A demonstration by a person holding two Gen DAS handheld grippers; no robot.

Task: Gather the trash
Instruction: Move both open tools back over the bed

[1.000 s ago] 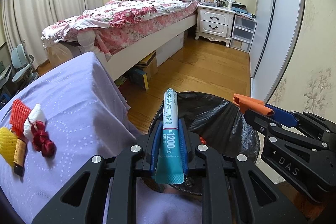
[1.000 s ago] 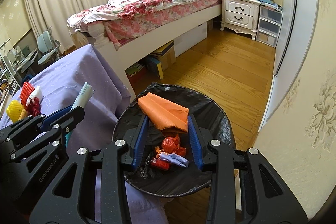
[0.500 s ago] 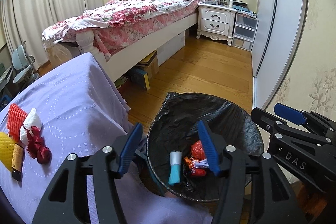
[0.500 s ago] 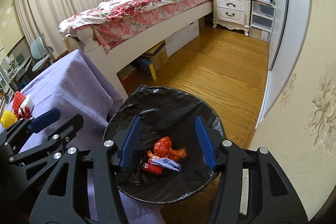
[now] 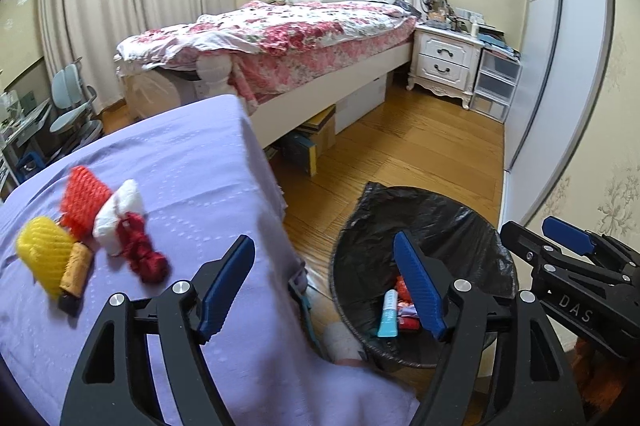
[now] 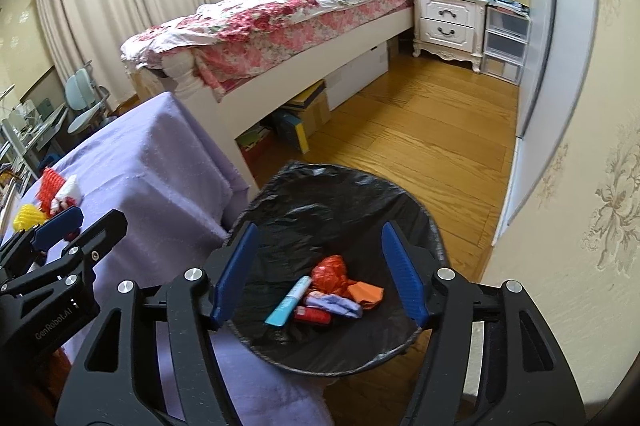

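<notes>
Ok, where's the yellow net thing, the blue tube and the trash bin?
yellow net thing (image 5: 42, 250), left wrist view, middle of its mesh.
blue tube (image 6: 289, 301), right wrist view, middle of its body, lying inside the bin.
trash bin (image 6: 320, 186), right wrist view, far inner wall of its black bag.

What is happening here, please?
A person with two handheld grippers is collecting trash. Both the left gripper and the right gripper are open and hold nothing. Several wrappers lie in the black-lined bin; foam nets and other scraps wait on the purple table.
</notes>
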